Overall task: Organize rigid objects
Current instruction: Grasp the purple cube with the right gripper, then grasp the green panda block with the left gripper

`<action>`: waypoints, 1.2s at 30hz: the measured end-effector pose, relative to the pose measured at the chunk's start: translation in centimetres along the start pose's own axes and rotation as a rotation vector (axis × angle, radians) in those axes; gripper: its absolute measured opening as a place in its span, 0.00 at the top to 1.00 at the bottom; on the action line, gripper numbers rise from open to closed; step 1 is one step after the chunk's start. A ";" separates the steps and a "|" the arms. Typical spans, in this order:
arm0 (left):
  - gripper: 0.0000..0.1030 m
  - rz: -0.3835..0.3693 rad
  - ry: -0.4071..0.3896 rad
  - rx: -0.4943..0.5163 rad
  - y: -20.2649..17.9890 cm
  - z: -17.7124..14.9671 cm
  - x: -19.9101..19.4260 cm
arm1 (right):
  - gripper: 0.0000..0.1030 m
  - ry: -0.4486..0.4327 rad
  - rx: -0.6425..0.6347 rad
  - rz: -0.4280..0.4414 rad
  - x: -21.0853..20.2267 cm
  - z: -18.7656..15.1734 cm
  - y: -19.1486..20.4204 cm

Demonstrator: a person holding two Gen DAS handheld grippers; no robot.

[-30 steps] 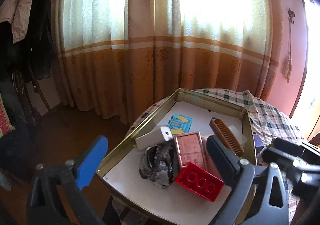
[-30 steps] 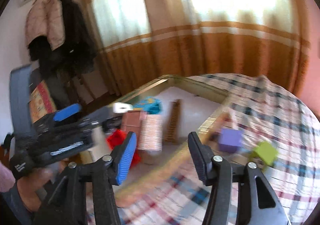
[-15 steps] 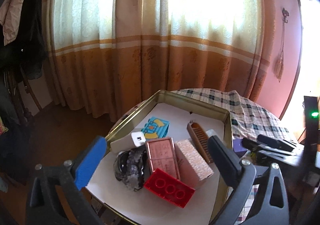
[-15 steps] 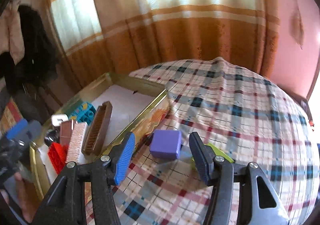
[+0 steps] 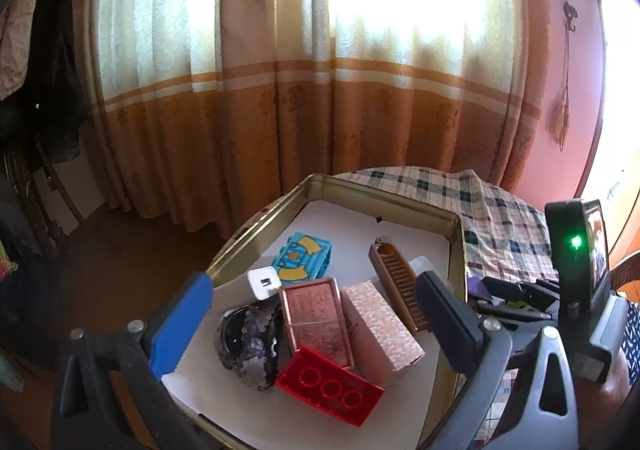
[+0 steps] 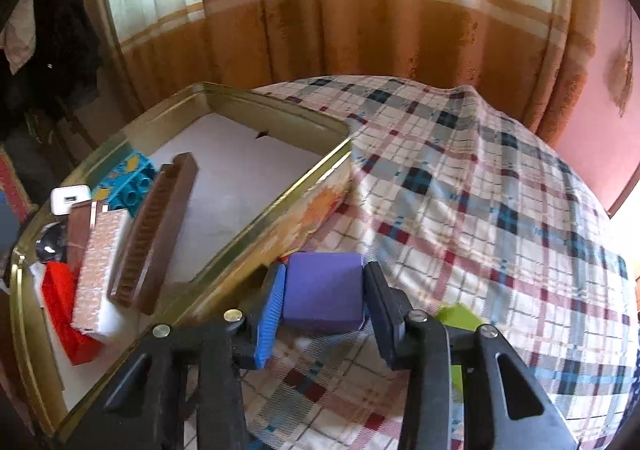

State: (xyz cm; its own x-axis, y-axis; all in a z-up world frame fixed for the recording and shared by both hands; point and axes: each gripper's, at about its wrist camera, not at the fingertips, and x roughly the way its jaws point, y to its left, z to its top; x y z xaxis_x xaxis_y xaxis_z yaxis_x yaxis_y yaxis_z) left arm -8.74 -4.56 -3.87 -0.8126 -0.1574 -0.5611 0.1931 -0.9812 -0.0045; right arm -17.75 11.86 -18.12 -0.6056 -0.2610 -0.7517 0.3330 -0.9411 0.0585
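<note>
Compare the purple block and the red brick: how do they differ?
The purple block sits on the checked cloth outside the tin, between the right gripper pads; the red brick lies inside, untouched. The block looks plain; the brick has round studs.

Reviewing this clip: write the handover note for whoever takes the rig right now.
Right gripper: jaws have just been closing around the purple block on the plaid cloth, beside the tin tray; pads at its sides.
Left gripper: open, empty, over the tray.
Done: red brick, comb, pink box and others already in the tray.
Left: move the purple block in, then the green block.
</note>
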 end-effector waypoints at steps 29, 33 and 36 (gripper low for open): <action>0.00 -0.254 0.095 0.294 -18.9 -2.0 2.9 | 0.58 -0.205 0.336 -0.235 -9.2 -4.6 -14.7; 0.00 -0.279 0.139 0.291 -19.8 -2.4 4.3 | 0.58 -0.208 0.361 -0.232 -9.3 -4.8 -15.4; 0.01 -0.288 0.175 0.297 -20.2 -2.5 5.5 | 0.58 -0.206 0.367 -0.229 -9.1 -4.9 -15.6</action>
State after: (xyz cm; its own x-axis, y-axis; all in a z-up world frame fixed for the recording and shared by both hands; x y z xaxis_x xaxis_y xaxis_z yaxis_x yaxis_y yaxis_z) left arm -15.69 14.69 -8.96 -0.7002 0.1233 -0.7032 -0.2142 -0.9759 0.0422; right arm -13.90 29.94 -15.38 -0.7766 -0.0400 -0.6287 -0.0806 -0.9835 0.1621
